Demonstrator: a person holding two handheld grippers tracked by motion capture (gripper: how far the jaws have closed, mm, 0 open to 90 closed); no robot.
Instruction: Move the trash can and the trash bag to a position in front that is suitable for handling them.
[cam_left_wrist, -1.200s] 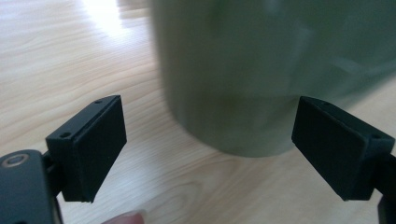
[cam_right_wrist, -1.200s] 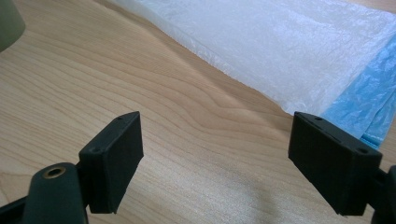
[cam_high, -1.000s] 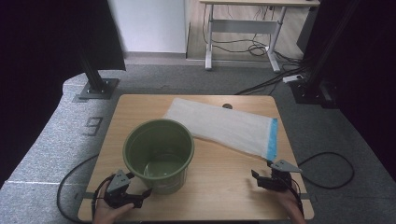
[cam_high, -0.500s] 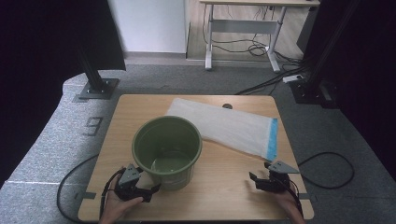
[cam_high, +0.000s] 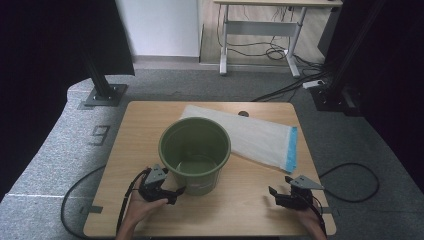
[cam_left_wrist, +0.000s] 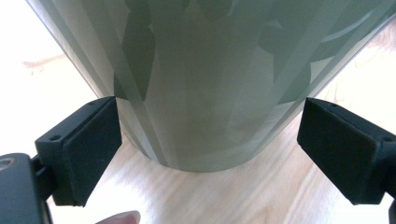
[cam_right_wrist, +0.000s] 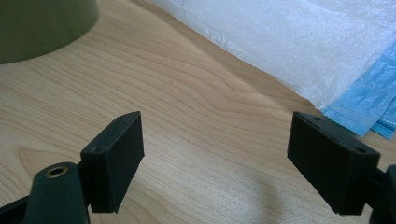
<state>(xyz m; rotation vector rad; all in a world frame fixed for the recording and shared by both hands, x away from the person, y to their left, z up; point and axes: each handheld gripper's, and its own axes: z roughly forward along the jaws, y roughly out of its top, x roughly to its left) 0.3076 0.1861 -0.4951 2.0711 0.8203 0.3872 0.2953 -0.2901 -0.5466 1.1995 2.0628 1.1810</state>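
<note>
A dark green bucket (cam_high: 195, 150) stands upright in the middle of the wooden table (cam_high: 240, 210). My left gripper (cam_high: 172, 194) is at its near left base, open, with the bucket's foot (cam_left_wrist: 205, 116) between the wide jaws. The left jaw lies against the wall and the right jaw stands a little apart from it. A white plastic bag (cam_high: 250, 135) with a blue end (cam_high: 291, 149) lies flat behind and to the right of the bucket. My right gripper (cam_high: 275, 196) hovers open at the near right over bare wood (cam_right_wrist: 210, 140), short of the bag (cam_right_wrist: 299, 51).
Cables trail from both grippers off the near table edge. A small dark hole (cam_high: 243, 114) sits in the far part of the tabletop. Black stands (cam_high: 102, 92) and a desk frame (cam_high: 260, 40) stand on the grey floor beyond the table.
The bucket has shifted to the right and away from me toward the table's middle. My left gripper moved right and forward along with it. The right gripper has barely moved.
</note>
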